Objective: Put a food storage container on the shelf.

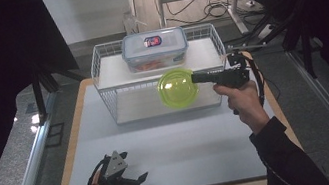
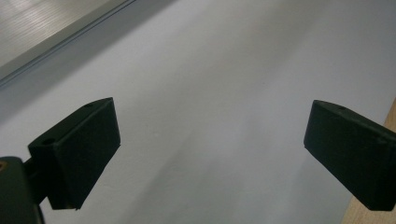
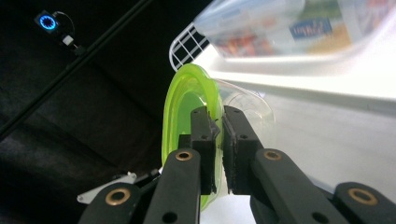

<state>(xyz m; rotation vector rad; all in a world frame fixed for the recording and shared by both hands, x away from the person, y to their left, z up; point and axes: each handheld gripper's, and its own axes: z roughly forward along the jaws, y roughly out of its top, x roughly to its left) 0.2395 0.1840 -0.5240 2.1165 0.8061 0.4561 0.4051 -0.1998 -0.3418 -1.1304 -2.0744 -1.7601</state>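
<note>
At the top middle, a clear box (image 1: 155,48) with orange food sat on the wire rack (image 1: 106,89). Our right claw (image 1: 195,78) pinched a green bowl (image 1: 178,88) in front of it. Our left claw (image 1: 140,178) was spread wide over the tabletop (image 1: 176,146).

We see the high view evenly lit from above on the pale table mat (image 1: 171,142), while both sides fall into near-black darkness. A small glare patch shines on the grey floor at the left. The wire rack (image 1: 104,77) casts a soft shadow forward, and its white shelves look slightly overexposed. The picture is soft and a little grainy.

In the left gripper view, the mat is dim and bluish grey, with faint blurred shadows; the dark pads (image 2: 84,149) show clearly.

In the right gripper view, the clear food container (image 3: 299,28) is blurred, the shelf glares white, the translucent green lid (image 3: 180,98) glows, and the background is black.
</note>
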